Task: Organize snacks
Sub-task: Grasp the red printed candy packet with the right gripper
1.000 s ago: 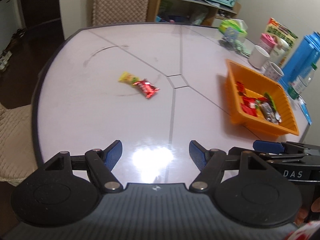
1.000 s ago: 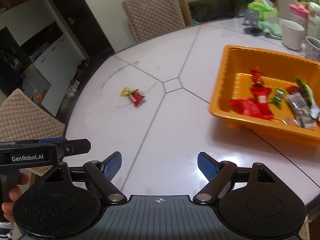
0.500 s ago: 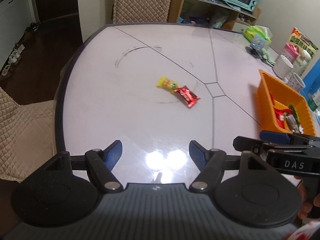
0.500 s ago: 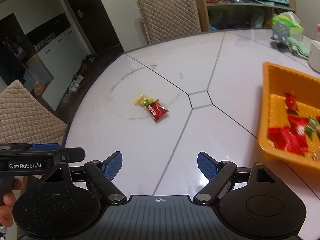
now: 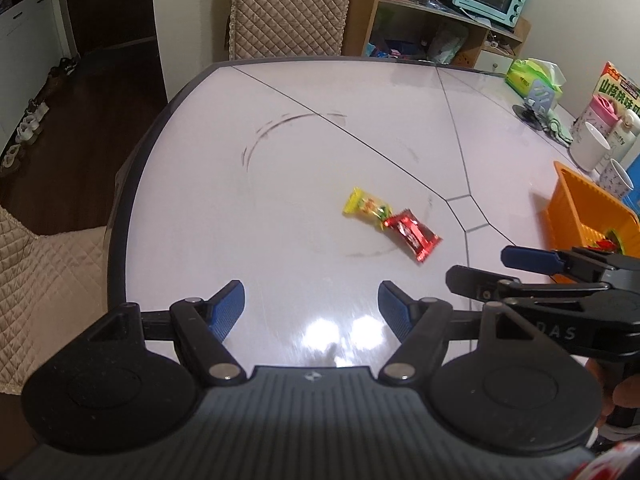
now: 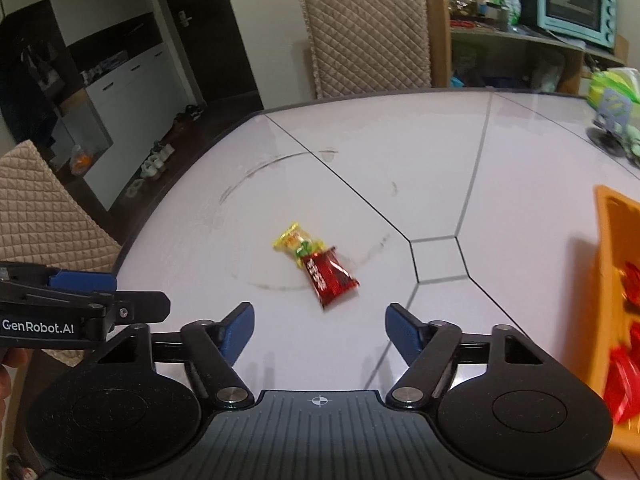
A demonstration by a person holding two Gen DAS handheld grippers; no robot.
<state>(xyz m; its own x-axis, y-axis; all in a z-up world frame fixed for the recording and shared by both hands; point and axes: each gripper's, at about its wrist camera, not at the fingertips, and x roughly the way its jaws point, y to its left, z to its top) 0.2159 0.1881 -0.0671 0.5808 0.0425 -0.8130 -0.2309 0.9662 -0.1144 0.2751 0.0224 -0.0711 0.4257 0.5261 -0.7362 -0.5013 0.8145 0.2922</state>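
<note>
"GenRobot.AI" reads in white on the left hand-held gripper [image 6: 120, 312], seen from the right wrist. "DAS" shows faintly on the right hand-held gripper [image 5: 480, 276]. Chinese characters on the yellow-green box [image 5: 618, 90], too small to read.

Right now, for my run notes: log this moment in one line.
left gripper: open, empty | right gripper: closing, empty | red snack, yellow snack: touching, on table | orange tray: holds snacks

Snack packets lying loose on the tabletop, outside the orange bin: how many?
2: a yellow packet near the table's middle and a red packet overlapping its end, ahead of both grippers. None seems hidden.
</note>
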